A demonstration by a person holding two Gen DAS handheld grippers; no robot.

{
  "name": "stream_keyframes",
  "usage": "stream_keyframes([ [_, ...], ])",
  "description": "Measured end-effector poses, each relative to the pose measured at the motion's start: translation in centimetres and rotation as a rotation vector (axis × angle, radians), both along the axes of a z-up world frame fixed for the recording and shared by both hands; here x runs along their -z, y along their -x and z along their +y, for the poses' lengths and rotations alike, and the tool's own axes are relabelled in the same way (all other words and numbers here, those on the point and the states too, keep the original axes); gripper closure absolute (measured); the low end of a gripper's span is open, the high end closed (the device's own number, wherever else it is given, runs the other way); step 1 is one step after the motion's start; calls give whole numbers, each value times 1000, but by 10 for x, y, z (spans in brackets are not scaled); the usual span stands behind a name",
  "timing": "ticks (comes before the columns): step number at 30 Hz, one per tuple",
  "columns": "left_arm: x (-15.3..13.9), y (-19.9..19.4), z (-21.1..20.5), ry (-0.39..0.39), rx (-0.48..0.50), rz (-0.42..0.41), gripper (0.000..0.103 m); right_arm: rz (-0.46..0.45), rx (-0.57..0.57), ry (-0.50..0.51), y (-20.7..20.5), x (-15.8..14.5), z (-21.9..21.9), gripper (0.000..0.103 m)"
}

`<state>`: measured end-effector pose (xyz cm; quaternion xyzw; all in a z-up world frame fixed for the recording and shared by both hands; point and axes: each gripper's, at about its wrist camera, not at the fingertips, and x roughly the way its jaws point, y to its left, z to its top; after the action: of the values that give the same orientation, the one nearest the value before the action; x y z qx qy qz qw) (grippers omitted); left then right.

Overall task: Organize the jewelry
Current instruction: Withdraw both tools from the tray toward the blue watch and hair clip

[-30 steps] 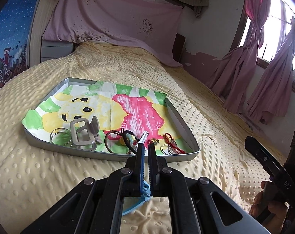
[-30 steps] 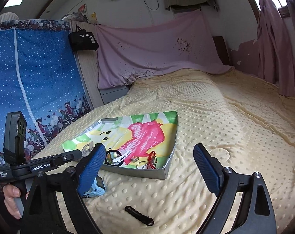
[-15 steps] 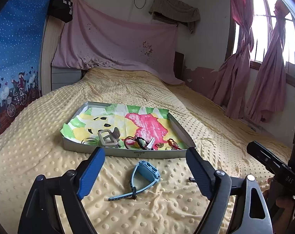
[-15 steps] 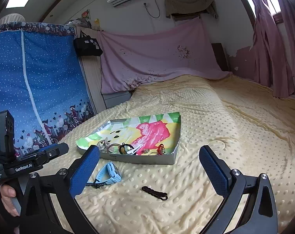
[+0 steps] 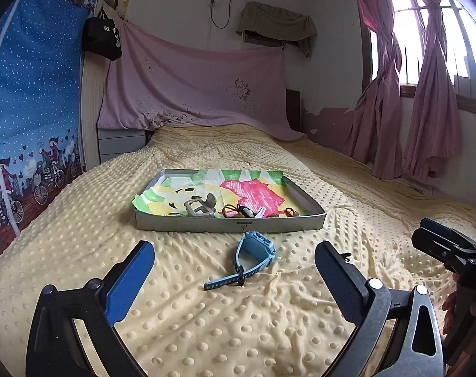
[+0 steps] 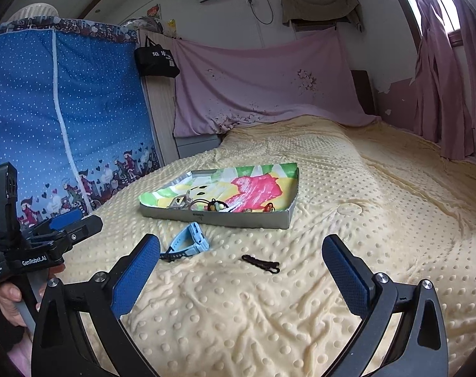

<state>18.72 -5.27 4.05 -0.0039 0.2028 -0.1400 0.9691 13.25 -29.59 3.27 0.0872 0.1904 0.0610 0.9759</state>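
Note:
A light blue watch lies loose on the yellow dotted bedspread, just in front of the grey tray. The tray holds a grey hair claw, rings, dark hair ties and a red piece on a colourful paper lining. My left gripper is open, hanging back from the watch with nothing between its fingers. My right gripper is open too. A small black clip lies on the bedspread between its fingertips, further off. The same watch and tray show in the right wrist view.
The bed fills the view, with a pink cloth over the headboard and pink curtains at the right. A blue dotted wardrobe cover stands at the left. A hand holds each gripper's handle at the frame edges.
My left gripper was shut on the blue watch near the tray; it has opened, left the watch on the bedspread and pulled back. The right gripper has also drawn back.

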Motion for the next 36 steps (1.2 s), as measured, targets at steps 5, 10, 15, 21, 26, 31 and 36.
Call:
stream_keyframes([
  [5, 10, 8, 3, -11, -19, 6, 0, 34, -25, 9, 7, 11, 4, 1],
  [10, 16, 10, 5, -13, -22, 17, 0, 65, -37, 19, 4, 19, 9, 1],
  [15, 20, 6, 6, -18, -22, 29, 0, 94, -33, 14, -2, 23, 7, 2],
  [21, 30, -9, 4, -23, -17, 59, 0, 147, -14, -31, -15, 31, -1, 2],
  [26, 35, -23, -2, -29, -17, 68, 0, 197, 1, -73, -36, 34, -11, 2],
  [31, 40, -43, -6, -32, -38, 80, 0, 239, -3, -91, -67, 37, -20, 1],
  [36, 42, -62, -10, -15, -52, 77, 0, 223, 15, -34, -87, 44, -19, 2],
])
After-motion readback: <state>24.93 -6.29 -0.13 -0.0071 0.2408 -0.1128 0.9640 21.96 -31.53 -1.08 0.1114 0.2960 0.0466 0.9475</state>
